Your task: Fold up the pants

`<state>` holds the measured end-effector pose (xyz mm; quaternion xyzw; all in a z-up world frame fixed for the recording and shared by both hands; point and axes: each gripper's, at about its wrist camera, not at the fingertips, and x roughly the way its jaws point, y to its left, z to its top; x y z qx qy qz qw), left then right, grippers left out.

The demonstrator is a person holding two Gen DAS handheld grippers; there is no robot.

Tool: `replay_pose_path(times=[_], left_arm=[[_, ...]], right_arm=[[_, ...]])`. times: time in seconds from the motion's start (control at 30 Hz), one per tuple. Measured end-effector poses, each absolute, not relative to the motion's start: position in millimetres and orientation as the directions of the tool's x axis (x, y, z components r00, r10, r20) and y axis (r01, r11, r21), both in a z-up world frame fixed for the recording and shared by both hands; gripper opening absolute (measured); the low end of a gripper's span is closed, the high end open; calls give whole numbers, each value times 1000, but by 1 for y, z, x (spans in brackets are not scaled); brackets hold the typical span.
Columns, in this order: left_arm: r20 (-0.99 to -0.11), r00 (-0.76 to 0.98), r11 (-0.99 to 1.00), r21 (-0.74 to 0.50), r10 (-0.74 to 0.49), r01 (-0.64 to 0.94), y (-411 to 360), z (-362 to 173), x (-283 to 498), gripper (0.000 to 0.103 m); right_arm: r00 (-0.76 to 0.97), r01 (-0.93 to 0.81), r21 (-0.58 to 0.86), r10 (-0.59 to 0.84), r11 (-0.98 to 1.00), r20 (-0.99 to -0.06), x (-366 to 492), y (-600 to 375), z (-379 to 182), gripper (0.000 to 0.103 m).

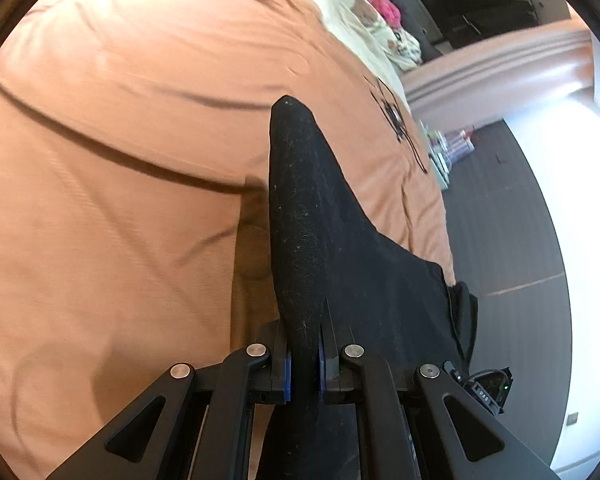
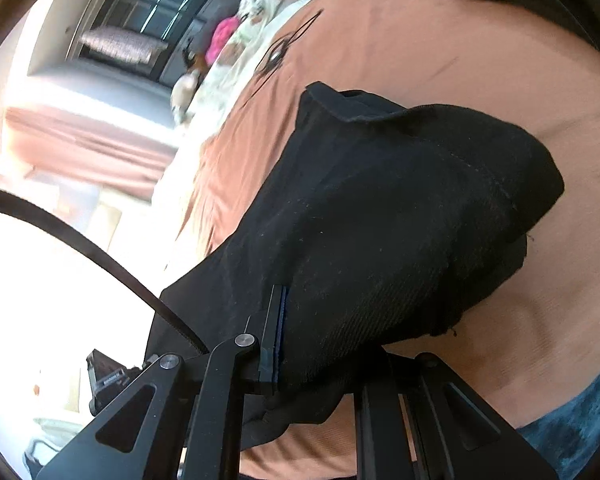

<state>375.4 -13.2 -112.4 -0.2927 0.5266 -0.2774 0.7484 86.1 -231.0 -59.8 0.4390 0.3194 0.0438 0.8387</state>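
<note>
Presently, left wrist view: my left gripper (image 1: pixel 303 354) is clenched on a ridge of the black pants (image 1: pixel 320 240), lifted off the orange bedspread (image 1: pixel 120 120) so the cloth can swing over. Right wrist view: my right gripper (image 2: pixel 320 344) grasps another bunch of pants (image 2: pixel 380 220), matching the lift, probably for an even fold.

Black pants (image 1: pixel 320 232) hang bunched and lifted above the orange bedspread (image 1: pixel 120 120), lint-flecked.
</note>
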Motion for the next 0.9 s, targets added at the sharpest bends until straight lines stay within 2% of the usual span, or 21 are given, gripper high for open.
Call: replay_pose_path(times=[0.4,0.77,0.87,0.9], left_arm=[[-630,383,690,-724,-676,26,81,-114,357,9],[-641,395,692,-722,-658,-20,120,-134,364,10],[-688,380,740,-673,-618,-15,112,-147,359,15],[-700,381,753,-658,-604,-14,111,-150,355,23]], right_arm=[[728,123,737,445,664,-522,154,-188,-59,10],[693,67,692,465,719,-550,171,-173,-63,10],[659,153,678,437,719,-612,180,-184,-74,16],[651,168,688,445,706,-615,183,-191,-78,17]])
